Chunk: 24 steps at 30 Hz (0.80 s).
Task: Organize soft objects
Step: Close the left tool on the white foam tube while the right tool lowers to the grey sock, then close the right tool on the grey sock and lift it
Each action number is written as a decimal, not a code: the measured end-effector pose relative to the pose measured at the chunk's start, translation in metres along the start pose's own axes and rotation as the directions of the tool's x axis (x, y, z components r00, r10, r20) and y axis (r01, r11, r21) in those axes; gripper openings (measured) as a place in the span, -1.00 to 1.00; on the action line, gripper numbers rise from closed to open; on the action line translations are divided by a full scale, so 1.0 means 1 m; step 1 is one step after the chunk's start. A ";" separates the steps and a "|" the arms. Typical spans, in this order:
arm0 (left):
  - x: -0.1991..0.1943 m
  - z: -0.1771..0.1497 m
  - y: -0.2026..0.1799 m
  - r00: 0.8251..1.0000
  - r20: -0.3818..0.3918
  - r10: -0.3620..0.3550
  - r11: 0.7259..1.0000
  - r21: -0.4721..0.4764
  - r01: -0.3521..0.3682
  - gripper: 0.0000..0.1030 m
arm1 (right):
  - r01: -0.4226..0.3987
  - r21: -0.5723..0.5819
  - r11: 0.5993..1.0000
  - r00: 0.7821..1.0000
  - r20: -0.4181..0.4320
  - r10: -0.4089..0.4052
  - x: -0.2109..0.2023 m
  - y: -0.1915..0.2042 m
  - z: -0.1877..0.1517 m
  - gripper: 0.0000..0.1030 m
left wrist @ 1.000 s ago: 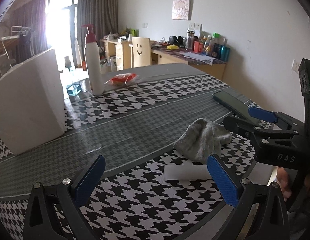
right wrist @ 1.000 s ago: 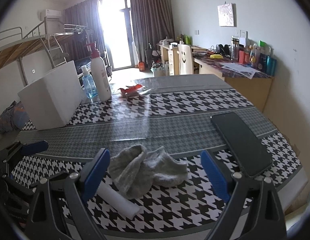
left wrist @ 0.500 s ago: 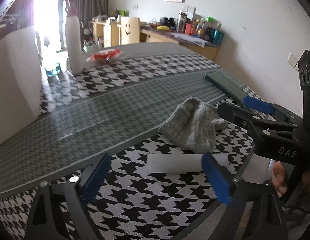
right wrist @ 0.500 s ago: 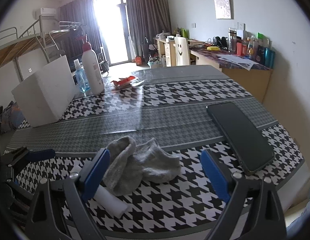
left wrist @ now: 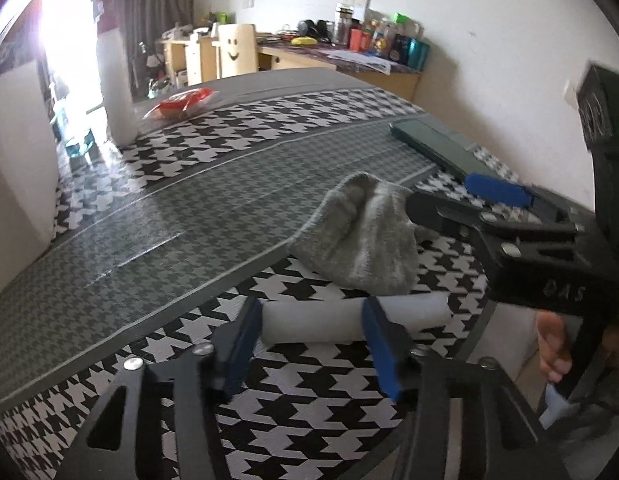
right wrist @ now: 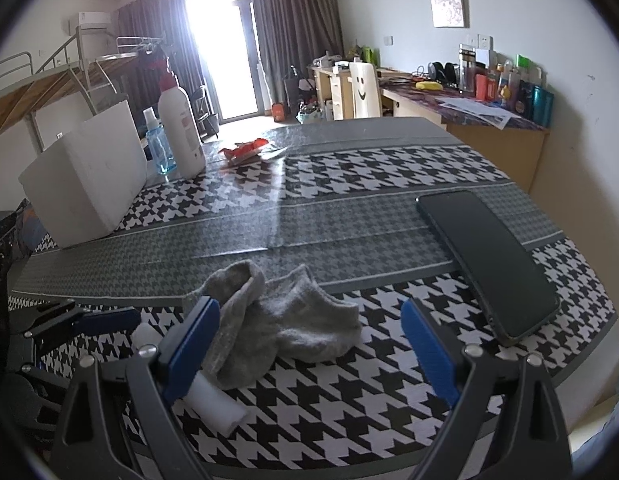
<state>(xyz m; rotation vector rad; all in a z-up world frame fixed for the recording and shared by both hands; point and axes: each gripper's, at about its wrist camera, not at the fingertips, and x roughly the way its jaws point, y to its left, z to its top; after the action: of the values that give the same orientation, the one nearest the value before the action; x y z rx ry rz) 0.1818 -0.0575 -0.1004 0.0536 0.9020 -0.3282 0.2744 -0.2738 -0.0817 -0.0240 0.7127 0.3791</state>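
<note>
Left gripper (left wrist: 311, 336) straddled the white roll (left wrist: 349, 318), contact unclear; right gripper (right wrist: 309, 338) stood released over the grey socks (right wrist: 277, 320)

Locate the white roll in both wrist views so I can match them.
Left wrist: white roll lies low centre, crosswise between the left gripper fingers.
Right wrist: white roll sits lower left, partly hidden behind the right gripper near finger.
Shared landmark: the grey sock, just beyond the roll.
</note>
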 end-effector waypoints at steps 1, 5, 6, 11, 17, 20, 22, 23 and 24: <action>0.000 0.000 0.000 1.000 0.001 0.002 1.000 -0.001 -0.002 -0.04 | 0.000 0.002 1.000 1.000 -0.001 0.000 0.001 -0.001 0.000 0.83; 0.000 0.000 0.003 1.000 0.004 0.002 1.000 -0.017 -0.002 -0.18 | -0.006 0.010 1.000 1.000 -0.007 0.006 0.003 -0.002 0.000 0.83; -0.001 -0.001 0.003 1.000 0.005 0.002 1.000 -0.019 -0.002 -0.23 | -0.007 0.008 1.000 1.000 -0.007 0.007 0.003 -0.001 0.000 0.83; -0.007 -0.004 0.006 1.000 0.018 0.005 1.000 -0.020 -0.004 -0.50 | -0.008 -0.001 1.000 1.000 -0.007 0.008 0.002 0.002 0.001 0.83; -0.015 -0.007 0.011 1.000 0.031 -0.008 1.000 -0.029 0.008 -0.72 | -0.009 -0.004 1.000 1.000 -0.003 0.009 0.000 0.006 0.000 0.83; -0.019 -0.008 0.014 0.999 0.037 -0.020 0.999 -0.043 0.022 -0.72 | -0.011 -0.006 1.000 1.000 -0.002 0.011 -0.001 0.008 -0.001 0.83; -0.023 -0.008 0.016 0.998 0.051 -0.019 0.998 -0.050 0.021 -0.72 | -0.013 -0.009 1.000 1.000 -0.004 0.013 -0.001 0.010 -0.002 0.83; -0.025 -0.008 0.016 0.998 0.058 -0.013 0.999 -0.048 0.016 -0.72 | -0.012 -0.010 1.000 1.000 -0.007 0.012 -0.001 0.011 -0.002 0.83; -0.026 -0.008 0.016 0.998 0.063 -0.009 0.999 -0.046 0.012 -0.72 | -0.012 -0.010 1.000 1.000 -0.011 0.012 0.000 0.011 -0.002 0.83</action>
<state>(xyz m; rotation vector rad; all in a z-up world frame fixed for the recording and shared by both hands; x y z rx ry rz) 0.1659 -0.0340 -0.0863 -0.0038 0.8473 -0.3173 0.2697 -0.2641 -0.0823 -0.0317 0.7216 0.3942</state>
